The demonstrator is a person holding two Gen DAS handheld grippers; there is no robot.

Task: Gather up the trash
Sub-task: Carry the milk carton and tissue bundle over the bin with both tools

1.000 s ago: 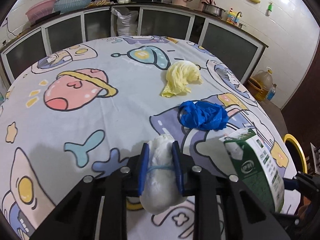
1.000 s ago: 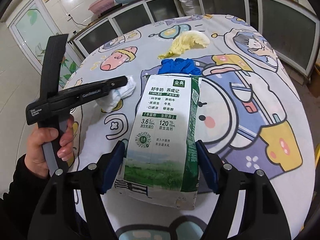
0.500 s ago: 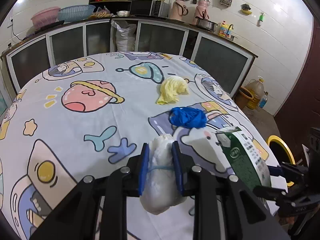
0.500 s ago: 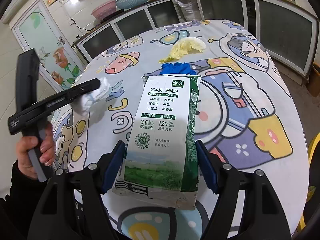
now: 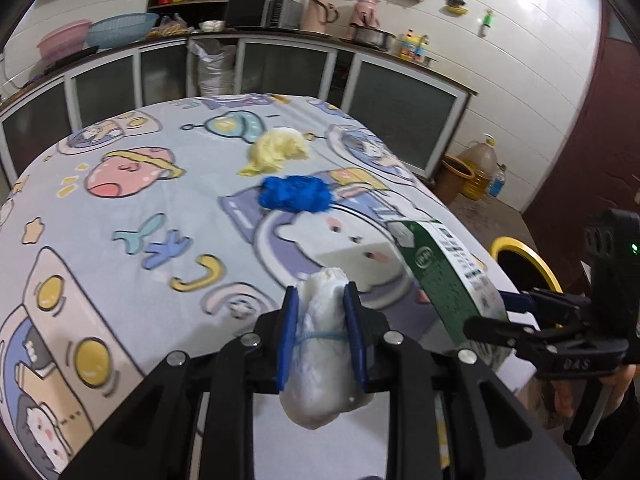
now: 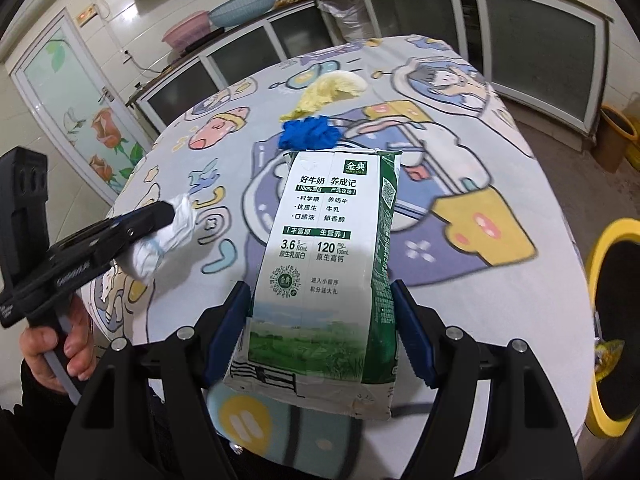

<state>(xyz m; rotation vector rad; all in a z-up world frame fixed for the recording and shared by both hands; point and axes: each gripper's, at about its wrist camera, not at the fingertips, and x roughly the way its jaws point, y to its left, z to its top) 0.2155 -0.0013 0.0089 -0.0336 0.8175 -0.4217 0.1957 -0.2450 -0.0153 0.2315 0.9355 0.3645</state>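
White wad [image 5: 322,344] pinched in left claw [image 5: 322,332]; carton [image 6: 326,272] in right claw [image 6: 320,332].

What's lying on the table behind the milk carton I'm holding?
Behind the milk carton lies a crumpled blue bag, and farther back a yellow bag, both on the cartoon tablecloth. The carton covers the cloth directly behind it, so anything there is hidden.

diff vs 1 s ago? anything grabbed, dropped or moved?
Both grippers have pulled back from the table's centre toward its near edge and the yellow-rimmed bin. Nothing grabbed or released: the left gripper stays shut on the white wad, the right gripper on the milk carton. The blue wad and yellow wad lie unmoved on the tablecloth.
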